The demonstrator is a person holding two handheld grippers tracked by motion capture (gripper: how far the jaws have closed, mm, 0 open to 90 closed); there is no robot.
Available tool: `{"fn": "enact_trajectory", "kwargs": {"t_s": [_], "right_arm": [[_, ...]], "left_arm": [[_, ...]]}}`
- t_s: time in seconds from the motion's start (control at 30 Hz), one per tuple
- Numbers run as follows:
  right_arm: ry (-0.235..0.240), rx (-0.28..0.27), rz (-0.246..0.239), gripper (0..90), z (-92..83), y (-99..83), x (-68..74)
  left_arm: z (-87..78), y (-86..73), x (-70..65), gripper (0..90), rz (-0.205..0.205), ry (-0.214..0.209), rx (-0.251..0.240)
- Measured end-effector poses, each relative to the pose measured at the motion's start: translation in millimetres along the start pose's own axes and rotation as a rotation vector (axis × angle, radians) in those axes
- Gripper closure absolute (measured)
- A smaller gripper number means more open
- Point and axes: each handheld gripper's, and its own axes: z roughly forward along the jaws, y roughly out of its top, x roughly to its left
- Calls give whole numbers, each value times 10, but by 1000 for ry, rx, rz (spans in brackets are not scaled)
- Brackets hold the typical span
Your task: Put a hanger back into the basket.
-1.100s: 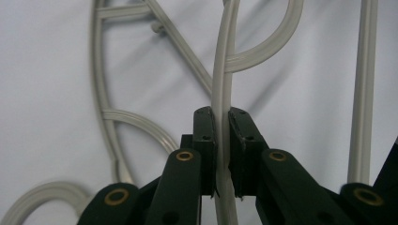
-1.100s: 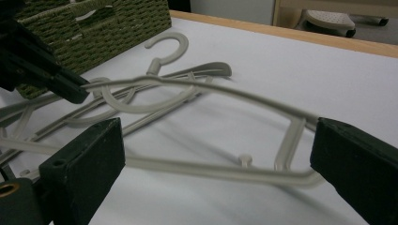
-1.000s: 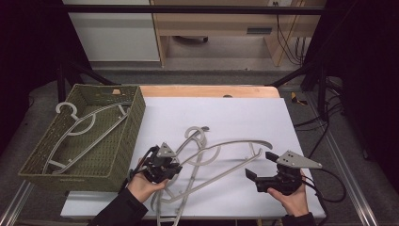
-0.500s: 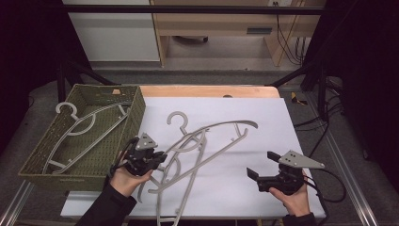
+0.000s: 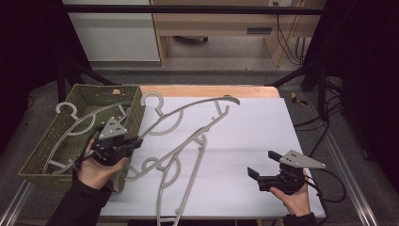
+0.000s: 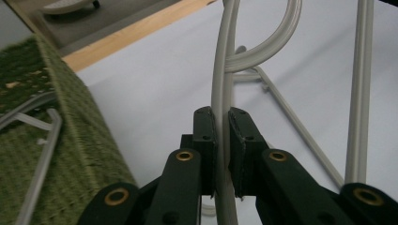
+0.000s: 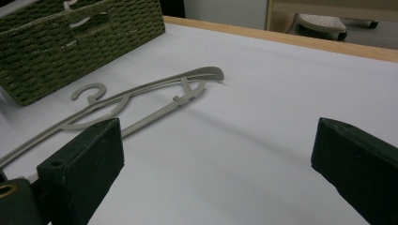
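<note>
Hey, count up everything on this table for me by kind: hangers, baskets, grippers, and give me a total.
Grey hangers: 3 (held hanger, lying hanger, hanger in the basket)
Green baskets: 1 (basket)
Grippers: 2 (left gripper with jaws shut on the held hanger, right gripper with jaws open)
Total: 6

The left gripper (image 5: 123,144) is clamped tight, its hand raised; the right gripper (image 5: 258,172) rests low with jaws spread wide.
</note>
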Motion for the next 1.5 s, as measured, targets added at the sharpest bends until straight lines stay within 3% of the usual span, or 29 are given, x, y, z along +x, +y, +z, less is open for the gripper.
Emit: {"fn": "enact_trajectory", "kwargs": {"t_s": [0.33,0.37,0.47,0.77,1.1,1.5], "right_arm": [[0,-2,1,29,-15,4,-11],[-1,-4,2,29,-14,4,-11],[-2,-1,-1,29,-13,2,-12],[-5,1,-2,25,-14,2,-18],[-10,-4,3,24,-15,5,-24],[-6,5,7,24,10,-3,-24]], "left_arm": [[-281,111,327,819,-9,44,-33],[-296,117,367,819,6,51,-38],[-328,115,451,819,-2,78,-52],[-379,75,750,819,-12,126,-30],[-383,-104,1161,819,-76,185,-16],[-429,-401,1604,819,-115,258,35]]}}
